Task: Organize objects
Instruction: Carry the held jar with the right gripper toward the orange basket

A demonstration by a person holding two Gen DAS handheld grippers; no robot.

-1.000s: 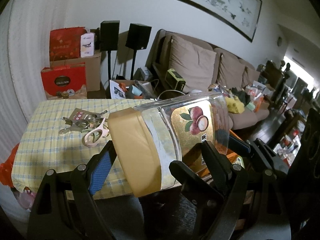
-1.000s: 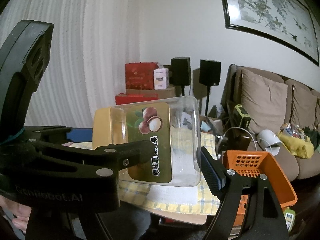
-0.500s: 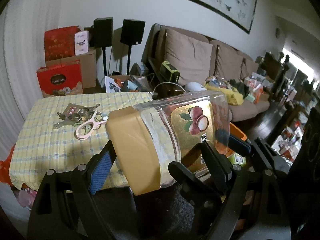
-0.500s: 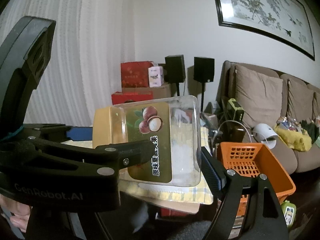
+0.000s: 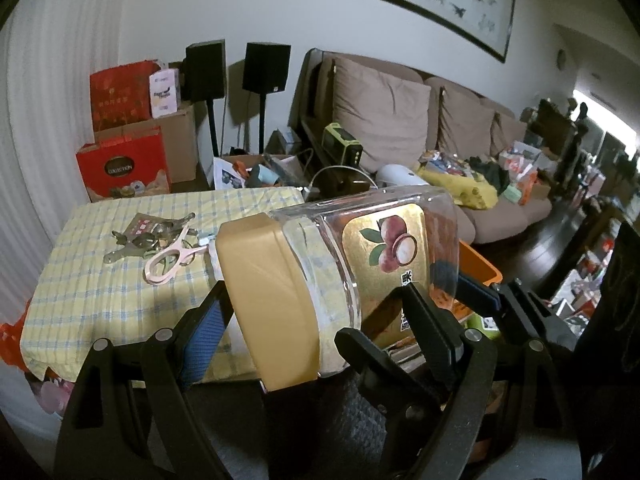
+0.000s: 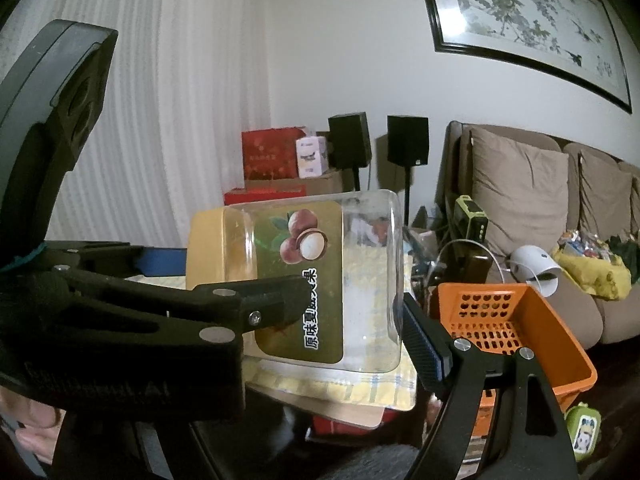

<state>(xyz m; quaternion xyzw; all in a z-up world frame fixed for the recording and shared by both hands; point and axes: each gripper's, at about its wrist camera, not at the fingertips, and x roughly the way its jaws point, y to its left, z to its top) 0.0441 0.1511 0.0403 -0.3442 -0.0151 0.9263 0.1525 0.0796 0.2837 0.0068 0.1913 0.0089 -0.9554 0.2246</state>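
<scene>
A: Entry, organizing task. The clear macadamia-nut jar [image 5: 360, 276] lies on its side in the air, carried between both tools, in front of the near edge of the table with the yellow checked cloth [image 5: 100, 292]. The left gripper [image 5: 316, 312] has its jaws spread wide and pinching the end with the tan lid [image 5: 272, 304]: one blue pad bears on the lid top, the other finger on the labelled wall. The right gripper [image 6: 348, 312] grips the bottom end, jaws equally wide, one finger across the gold label, the blue pad on the base.

B: Contents?

A: The jar looks empty through the clear wall. Judged step: a two-handed transfer toward the orange perforated basket [image 6: 560, 344], which sits just beside the table's right-hand edge, below the jar in the right wrist view.

B: What does doing it well need?

A: Both hands should travel together, so that neither pair of pads slides on the smooth plastic. The jar likely has to clear the basket rim before it goes down. One gripper should let go only once the jar rests on something.

B: Anything left on the cloth?

A: Pink scissors [image 5: 172, 258] and a bunch of keys [image 5: 140, 240], near its far middle, well apart from the jar.
</scene>
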